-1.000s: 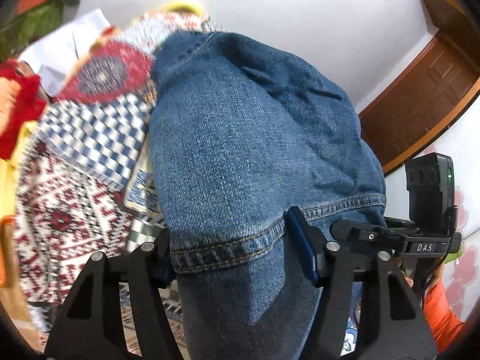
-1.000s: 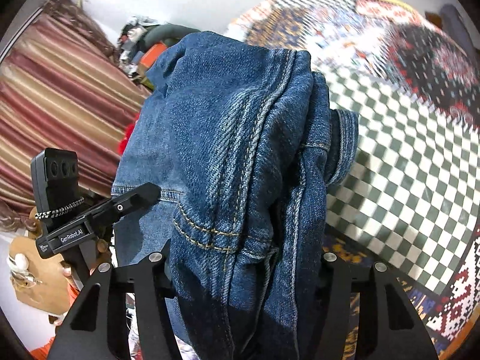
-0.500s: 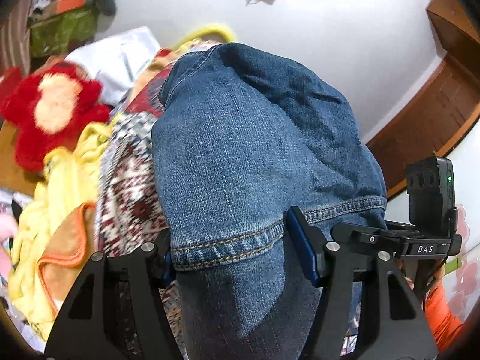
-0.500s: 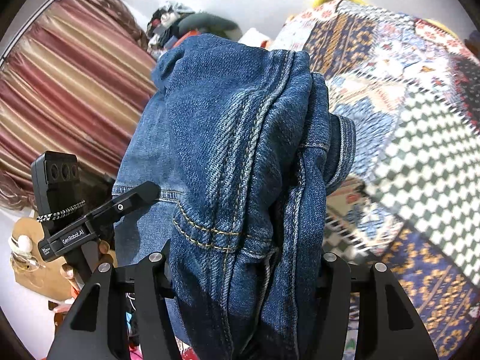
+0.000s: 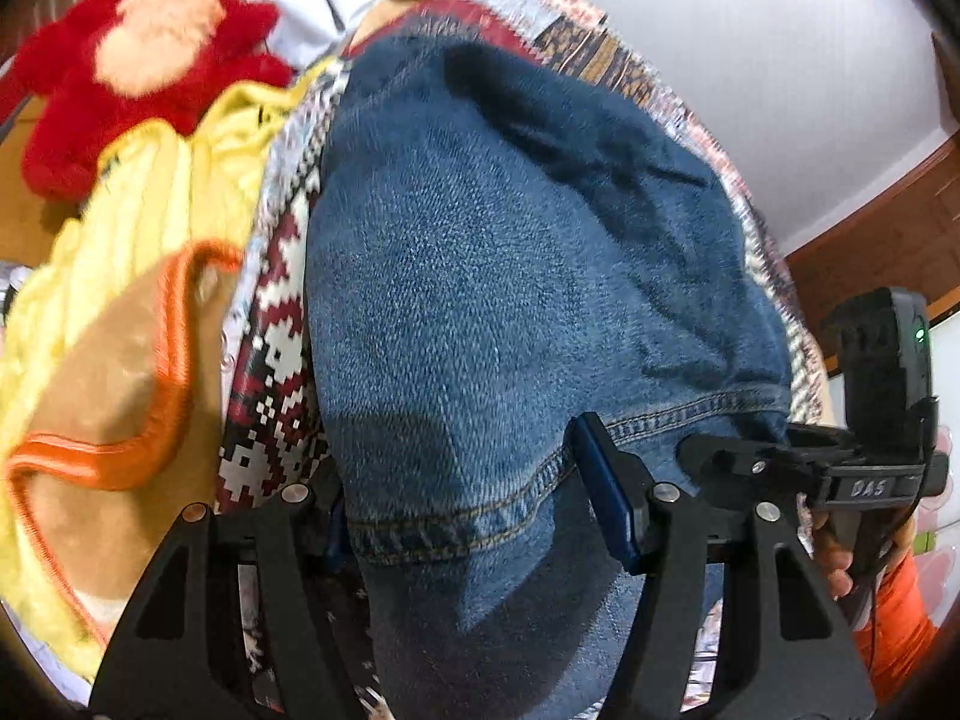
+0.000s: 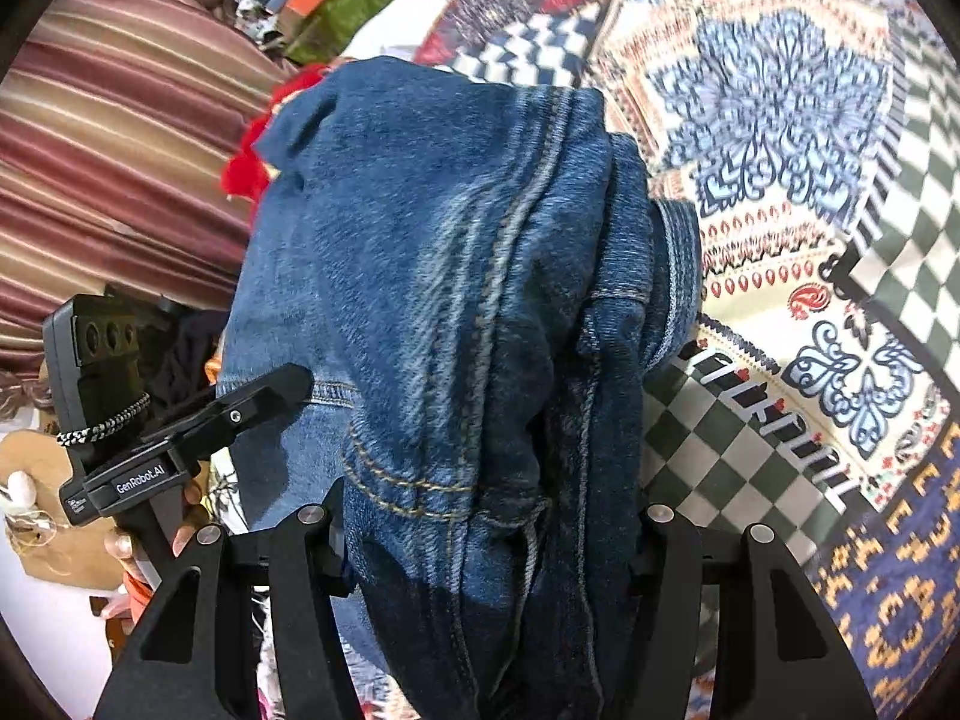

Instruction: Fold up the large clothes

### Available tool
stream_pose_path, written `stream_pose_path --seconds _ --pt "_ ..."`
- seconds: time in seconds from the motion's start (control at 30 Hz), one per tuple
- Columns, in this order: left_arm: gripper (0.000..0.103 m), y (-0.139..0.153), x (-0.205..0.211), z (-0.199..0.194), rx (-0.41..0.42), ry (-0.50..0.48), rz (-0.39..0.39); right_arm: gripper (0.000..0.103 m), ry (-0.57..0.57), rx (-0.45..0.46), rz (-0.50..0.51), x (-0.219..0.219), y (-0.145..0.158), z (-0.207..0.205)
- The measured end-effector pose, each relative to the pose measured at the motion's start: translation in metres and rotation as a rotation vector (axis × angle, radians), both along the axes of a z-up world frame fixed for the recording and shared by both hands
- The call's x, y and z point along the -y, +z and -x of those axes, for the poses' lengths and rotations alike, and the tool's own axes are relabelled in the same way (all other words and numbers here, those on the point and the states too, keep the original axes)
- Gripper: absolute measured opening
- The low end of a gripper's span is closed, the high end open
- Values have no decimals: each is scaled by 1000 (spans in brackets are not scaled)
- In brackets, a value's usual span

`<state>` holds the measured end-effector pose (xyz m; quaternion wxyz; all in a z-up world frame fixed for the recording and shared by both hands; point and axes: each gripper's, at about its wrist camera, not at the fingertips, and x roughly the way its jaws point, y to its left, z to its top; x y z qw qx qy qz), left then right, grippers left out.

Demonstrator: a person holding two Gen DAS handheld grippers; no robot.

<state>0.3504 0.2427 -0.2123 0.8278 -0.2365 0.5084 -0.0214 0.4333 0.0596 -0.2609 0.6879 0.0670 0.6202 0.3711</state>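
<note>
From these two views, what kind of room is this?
Probably a home bedroom: a patterned quilt is spread out like bedding, a red plush toy lies beside loose clothes, and a striped curtain hangs behind.

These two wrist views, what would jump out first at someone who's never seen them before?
The blue jeans fill the middle of both views, bunched between the fingers of the left gripper and, in the other view, the right gripper. At upper left of the left wrist view sits a bright red plush toy beside yellow cloth. A busy patchwork bedspread covers the right side of the right wrist view.
</note>
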Motion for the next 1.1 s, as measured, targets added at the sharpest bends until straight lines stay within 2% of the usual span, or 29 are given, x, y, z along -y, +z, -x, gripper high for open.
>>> stream_pose_path --seconds 0.17,0.23,0.37,0.53,0.63,0.8,0.93,1.1 --pt "73 -17 -7 1 8 25 39 68 25 -22 -13 2 -12 -10" --pt "77 -20 -7 4 5 29 24 69 32 -36 -19 6 -17 -14" --pt "78 -7 6 15 14 9 -91 70 28 -22 -9 26 -14 -2" --pt "77 19 29 33 38 -15 -285 70 26 68 51 40 13 17" --pt "77 42 42 52 82 -36 -321 70 14 150 74 56 37 33" --pt "77 91 57 80 206 -15 -368 70 -40 292 2 90 93 72" --pt "77 152 74 120 374 14 -387 70 -62 446 -75 102 151 110" --pt "78 215 99 171 586 47 -434 70 -113 670 -204 110 229 173"
